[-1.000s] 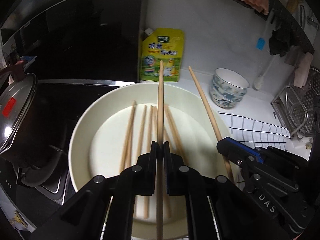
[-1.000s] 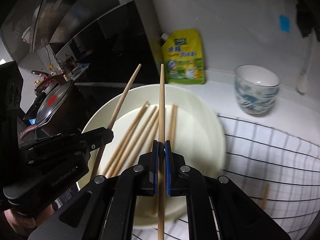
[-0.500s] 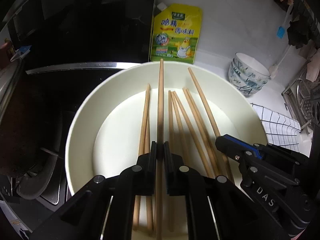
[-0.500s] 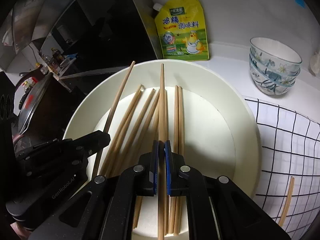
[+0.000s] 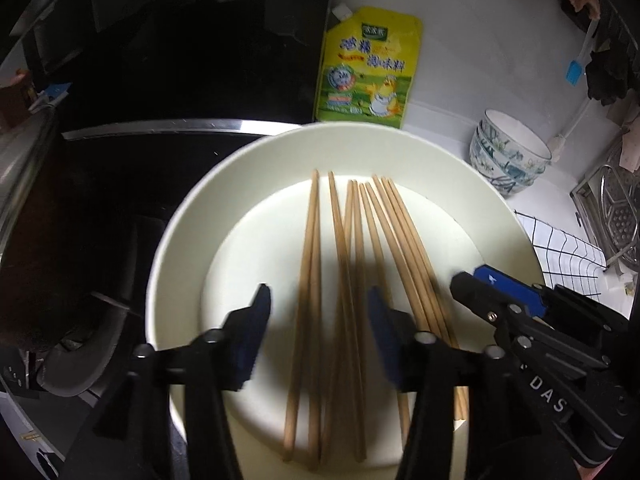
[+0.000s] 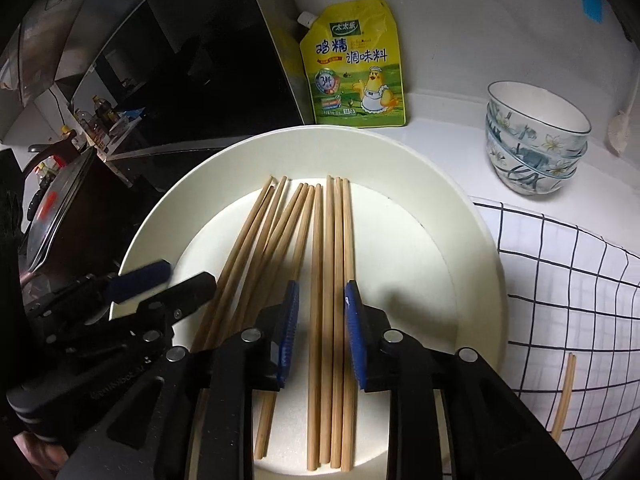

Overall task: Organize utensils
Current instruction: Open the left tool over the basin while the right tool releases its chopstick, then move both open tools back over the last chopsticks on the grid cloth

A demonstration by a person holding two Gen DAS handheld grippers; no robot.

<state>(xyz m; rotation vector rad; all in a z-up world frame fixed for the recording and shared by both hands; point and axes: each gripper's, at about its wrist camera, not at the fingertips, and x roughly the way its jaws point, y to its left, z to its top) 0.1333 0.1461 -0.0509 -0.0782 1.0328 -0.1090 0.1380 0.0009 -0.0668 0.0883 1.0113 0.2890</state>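
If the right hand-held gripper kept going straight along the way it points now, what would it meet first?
Most likely the chopsticks lying in the white plate. The right hand-held gripper points down at them, jaws opening, with three or so of them showing in the gap. How far above them it sits is unclear.

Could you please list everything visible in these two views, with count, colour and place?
chopsticks: about nine, tan wood, lying on the plate
plate: one, cream, centre
loose chopsticks: a pair, tan, on the cloth
cloth: one, white with black grid, right of the plate
seasoning pouch: one, yellow, against the wall
bowls: stacked, floral blue-white, back right
pot: one, dark, lidded, left
left tongs: black, blue pads, opening, nothing gripped
right tongs: same, opening, nothing gripped
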